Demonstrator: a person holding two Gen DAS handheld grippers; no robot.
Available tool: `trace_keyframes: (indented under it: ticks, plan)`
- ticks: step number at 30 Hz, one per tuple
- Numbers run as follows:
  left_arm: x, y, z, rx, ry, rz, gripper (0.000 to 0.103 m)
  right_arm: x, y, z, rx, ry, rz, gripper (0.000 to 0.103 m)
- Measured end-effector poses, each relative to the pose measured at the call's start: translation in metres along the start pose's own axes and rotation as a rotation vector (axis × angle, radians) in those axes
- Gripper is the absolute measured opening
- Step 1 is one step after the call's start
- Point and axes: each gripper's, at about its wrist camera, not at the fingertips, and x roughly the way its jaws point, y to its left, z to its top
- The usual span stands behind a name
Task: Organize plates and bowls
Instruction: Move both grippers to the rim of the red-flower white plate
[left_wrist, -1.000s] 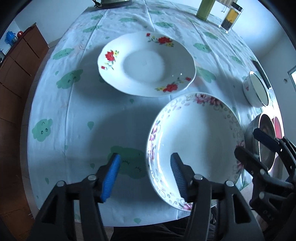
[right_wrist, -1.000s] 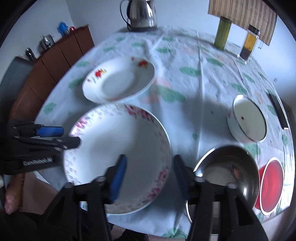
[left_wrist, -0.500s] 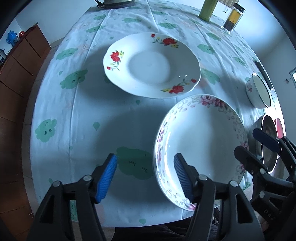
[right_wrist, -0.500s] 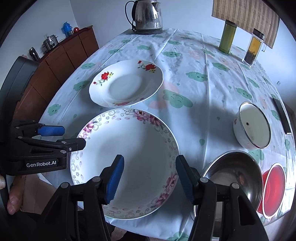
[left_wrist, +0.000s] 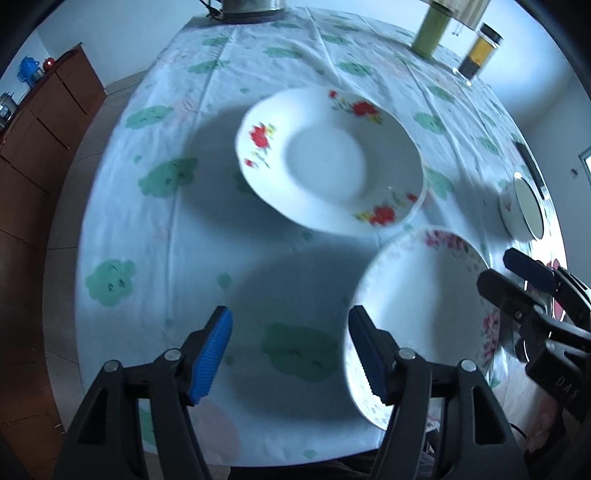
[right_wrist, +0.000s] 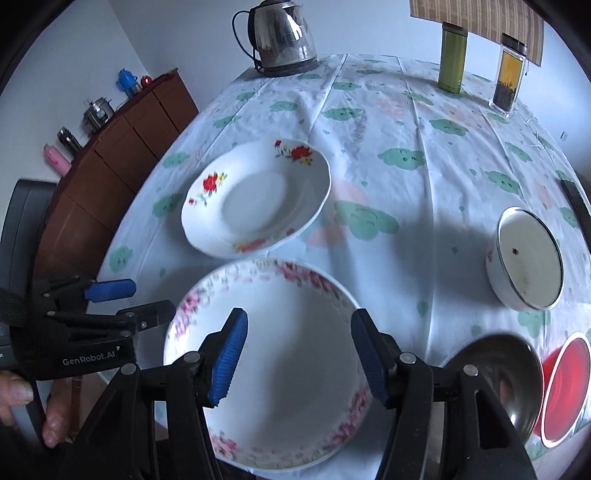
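Note:
A white plate with red flowers (left_wrist: 328, 166) (right_wrist: 255, 199) lies on the table. Nearer, a bigger pink-flowered plate (left_wrist: 424, 314) (right_wrist: 280, 354) lies at the front edge. A white enamel bowl (right_wrist: 524, 258) (left_wrist: 522, 210), a steel bowl (right_wrist: 498, 373) and a red bowl (right_wrist: 565, 384) stand to the right. My left gripper (left_wrist: 290, 350) is open and empty, above the cloth just left of the pink plate. My right gripper (right_wrist: 297, 350) is open and empty, above the pink plate.
The round table has a white cloth with green clouds (right_wrist: 406, 158). A steel kettle (right_wrist: 280, 37), a green flask (right_wrist: 452, 62) and a jar (right_wrist: 508, 77) stand at the back. A brown cabinet (right_wrist: 110, 147) stands to the left.
Both grippers have drawn back and tilted up, so more of the far table shows. The left one has shifted left off the pink plate's rim. Both stay open; the dishes have not moved.

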Motion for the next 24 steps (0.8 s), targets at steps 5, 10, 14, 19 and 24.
trace_keyframes:
  ticks: [5,10,14,19,24]
  plan:
    - [0.004,0.017,0.017,-0.025,-0.003,0.011,0.066,0.008,-0.002,0.019,0.026,0.003,0.003,0.06]
    - [0.007,0.027,0.039,-0.032,-0.014,0.02,0.066,0.02,0.001,0.038,0.031,0.018,-0.001,0.06]
    - [0.012,0.03,0.059,-0.023,-0.024,0.025,0.066,0.029,-0.001,0.05,0.055,0.028,0.007,0.06]
    - [0.022,0.033,0.083,-0.02,-0.028,0.031,0.066,0.044,-0.008,0.071,0.086,0.04,-0.005,0.06]
    - [0.035,0.037,0.102,-0.017,-0.02,0.037,0.066,0.061,-0.015,0.089,0.097,0.059,-0.025,0.059]
